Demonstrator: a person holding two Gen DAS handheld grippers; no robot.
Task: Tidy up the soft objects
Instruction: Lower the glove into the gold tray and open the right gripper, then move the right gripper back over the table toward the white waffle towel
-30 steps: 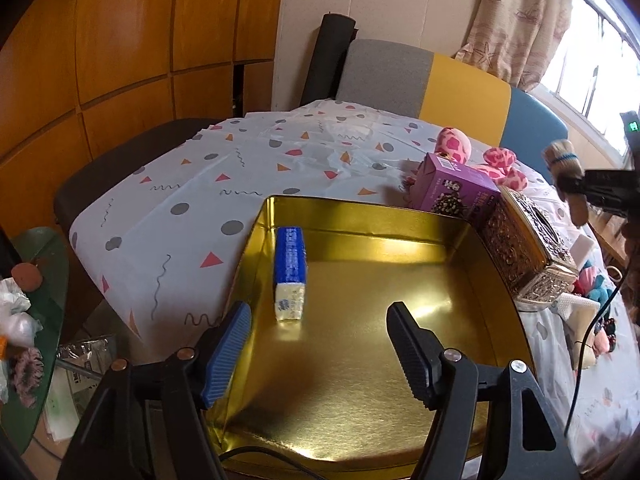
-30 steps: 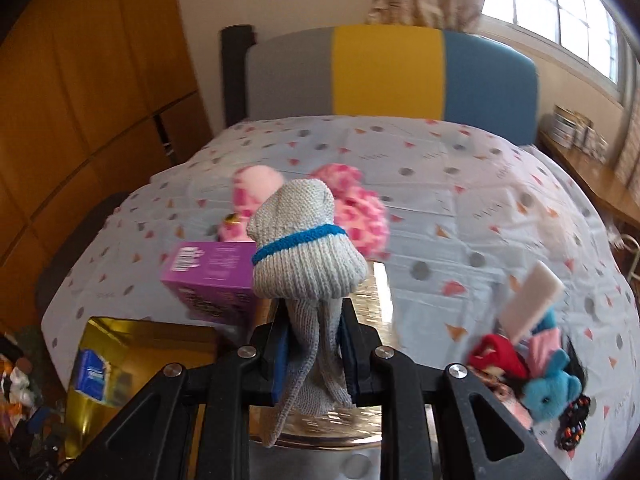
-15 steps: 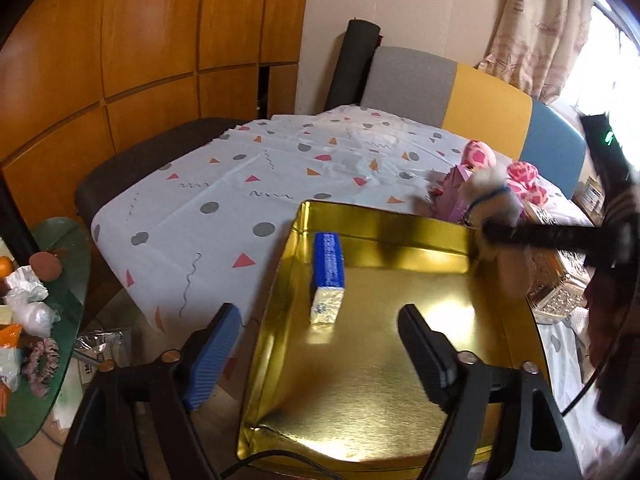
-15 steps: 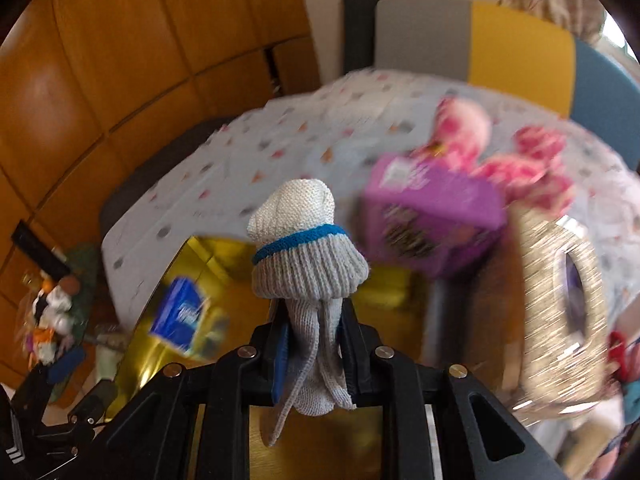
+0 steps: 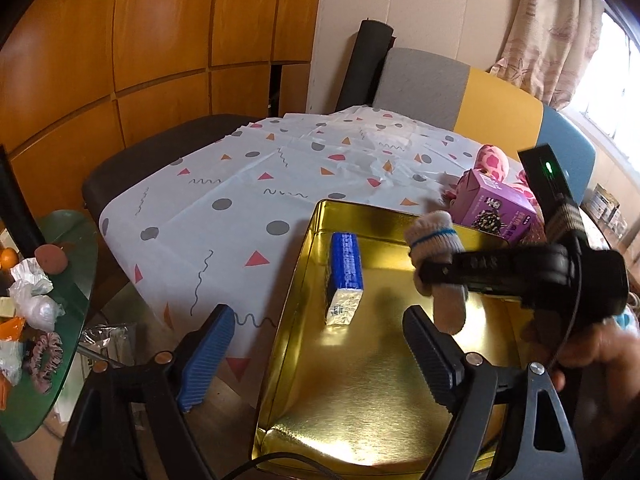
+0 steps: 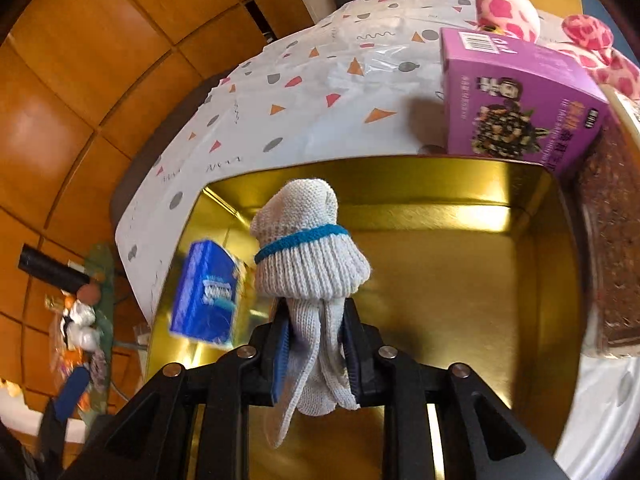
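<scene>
Since a second ago, my right gripper (image 6: 316, 344) has swung from the table to over the gold tin (image 6: 460, 288) — jaws clamped on the knit glove (image 6: 308, 264), tissue pack (image 6: 204, 292) at 9 o'clock. Left gripper (image 5: 316, 352) idles spread apart; release looks next.

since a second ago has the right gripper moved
Yes. The right gripper, shut on the knit glove, has swung left from over the purple box to above the gold tray.
</scene>
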